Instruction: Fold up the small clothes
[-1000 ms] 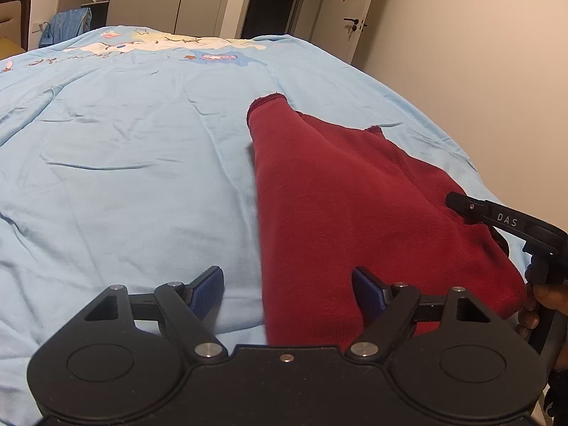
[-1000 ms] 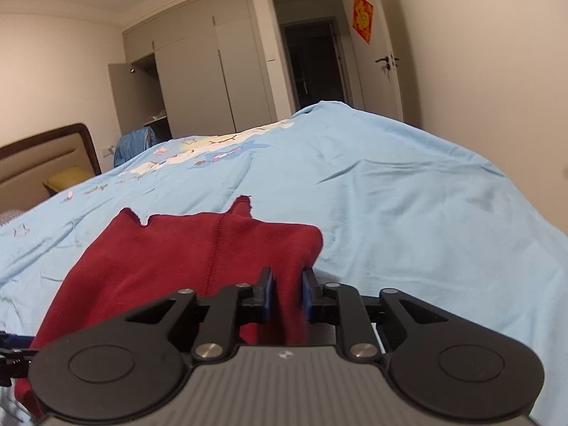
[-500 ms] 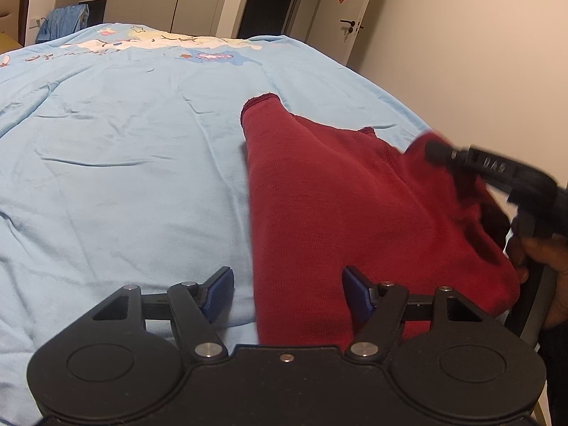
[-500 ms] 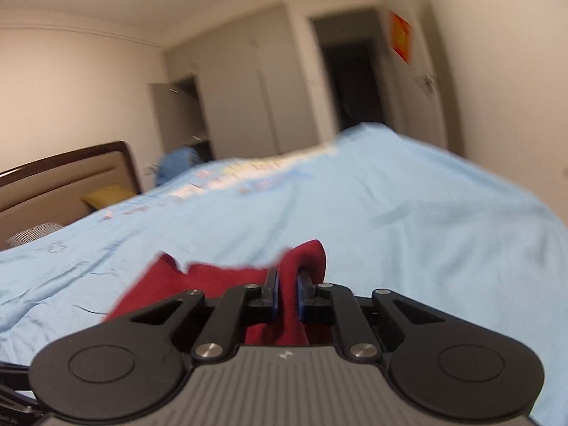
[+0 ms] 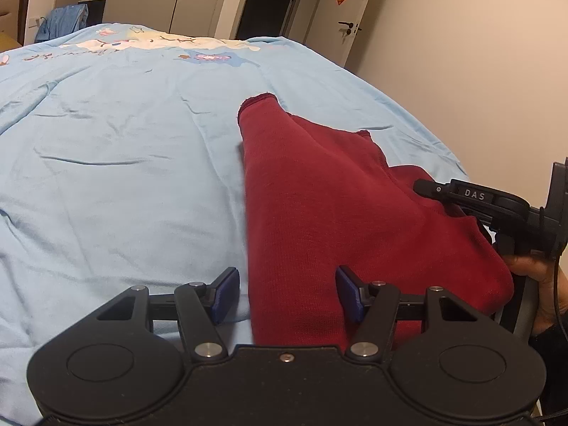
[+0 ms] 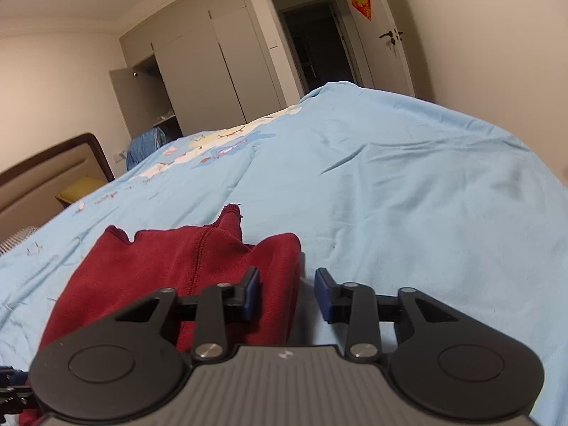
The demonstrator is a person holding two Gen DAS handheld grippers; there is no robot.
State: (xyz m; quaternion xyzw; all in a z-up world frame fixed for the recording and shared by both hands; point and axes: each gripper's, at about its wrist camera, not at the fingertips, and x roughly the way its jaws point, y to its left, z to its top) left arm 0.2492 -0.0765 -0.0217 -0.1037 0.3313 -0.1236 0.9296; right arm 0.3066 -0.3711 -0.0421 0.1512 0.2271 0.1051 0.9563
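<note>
Dark red knit garment point(image 5: 330, 213) lies partly folded on the light blue bedsheet point(image 5: 117, 163). Left gripper point(image 5: 287, 294) jaws spread over its near edge; right gripper point(image 6: 287, 294) jaws spread, holding nothing. Likely soft, light, limp: pinch at hem corners.

The red garment's point(image 5: 337, 213) near end is hidden behind the left gripper point(image 5: 287, 294)
</note>
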